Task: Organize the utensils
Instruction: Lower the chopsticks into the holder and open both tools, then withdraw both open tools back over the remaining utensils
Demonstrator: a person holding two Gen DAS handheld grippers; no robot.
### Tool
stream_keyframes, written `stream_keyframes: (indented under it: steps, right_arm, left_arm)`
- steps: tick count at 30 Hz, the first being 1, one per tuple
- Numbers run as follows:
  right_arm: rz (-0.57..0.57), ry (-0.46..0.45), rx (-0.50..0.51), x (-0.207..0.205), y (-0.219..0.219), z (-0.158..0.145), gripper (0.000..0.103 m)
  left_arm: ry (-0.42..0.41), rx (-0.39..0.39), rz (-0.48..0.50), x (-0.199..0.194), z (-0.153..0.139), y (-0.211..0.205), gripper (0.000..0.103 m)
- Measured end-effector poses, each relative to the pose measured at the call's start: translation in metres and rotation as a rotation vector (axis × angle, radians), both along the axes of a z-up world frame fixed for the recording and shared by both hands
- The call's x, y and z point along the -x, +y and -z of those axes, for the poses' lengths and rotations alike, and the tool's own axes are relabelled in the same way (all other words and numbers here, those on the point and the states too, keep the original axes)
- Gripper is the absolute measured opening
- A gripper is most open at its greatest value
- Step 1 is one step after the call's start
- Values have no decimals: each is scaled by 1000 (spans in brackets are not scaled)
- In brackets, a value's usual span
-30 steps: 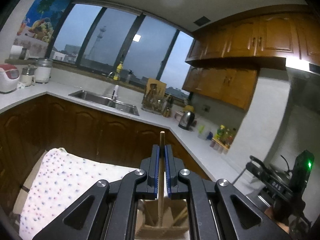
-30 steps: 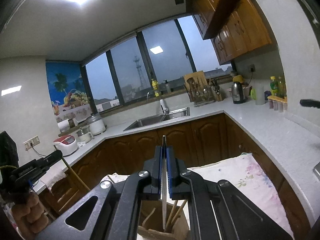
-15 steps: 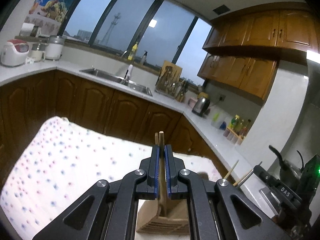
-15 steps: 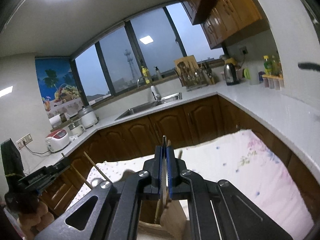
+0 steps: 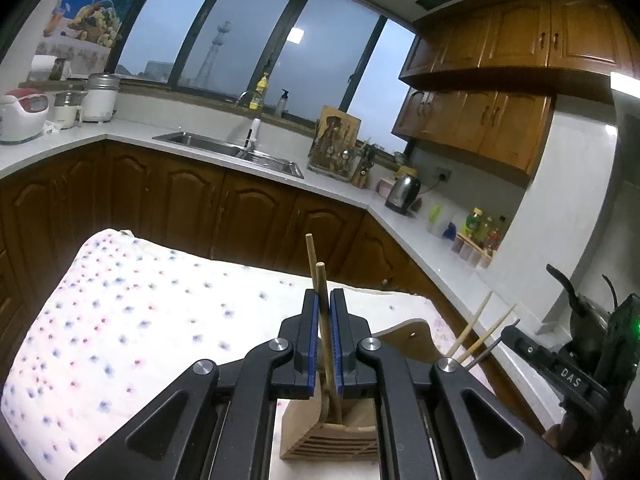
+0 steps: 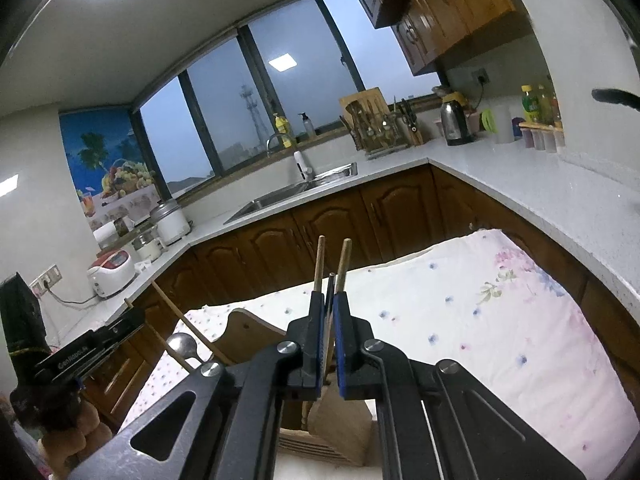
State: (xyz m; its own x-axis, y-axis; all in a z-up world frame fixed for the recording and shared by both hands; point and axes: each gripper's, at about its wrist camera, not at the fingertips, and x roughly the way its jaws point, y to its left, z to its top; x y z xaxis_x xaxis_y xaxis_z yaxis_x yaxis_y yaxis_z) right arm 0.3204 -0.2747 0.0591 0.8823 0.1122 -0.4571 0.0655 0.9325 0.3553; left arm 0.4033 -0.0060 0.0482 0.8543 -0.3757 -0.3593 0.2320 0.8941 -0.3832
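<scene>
A wooden utensil holder stands on the flowered cloth, right below both grippers; it also shows in the right wrist view. My left gripper is shut on a wooden chopstick that stands in the holder. A second wooden stick rises just behind it. My right gripper is shut on a thin dark metal utensil handle, with two wooden sticks beside it. A metal spoon and more sticks lean at the left.
The cloth-covered table spreads under the holder. Behind run wooden cabinets, a white counter with a sink, a kettle, a utensil rack, bottles and rice cookers.
Both grippers have tilted down toward the table, each still clamped on its utensil. The holder and cloth now fill more of both views, and more sticks show.
</scene>
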Motion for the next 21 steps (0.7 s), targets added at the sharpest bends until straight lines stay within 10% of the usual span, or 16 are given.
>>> stream_keyframes:
  steps: [12,18,21]
  right_arm:
    - [-14,28,-56,-4,-9,1,12]
    - [8,-17,-88,13,-15,-6,74]
    - [1,-28,-97,21,-17,-12,82]
  left_arm:
    - [36,-50,13,5,-9,2,17]
    - [19,-40,-9,19,-18,9,54]
    - [10,-40,-19,33,-19,14,73]
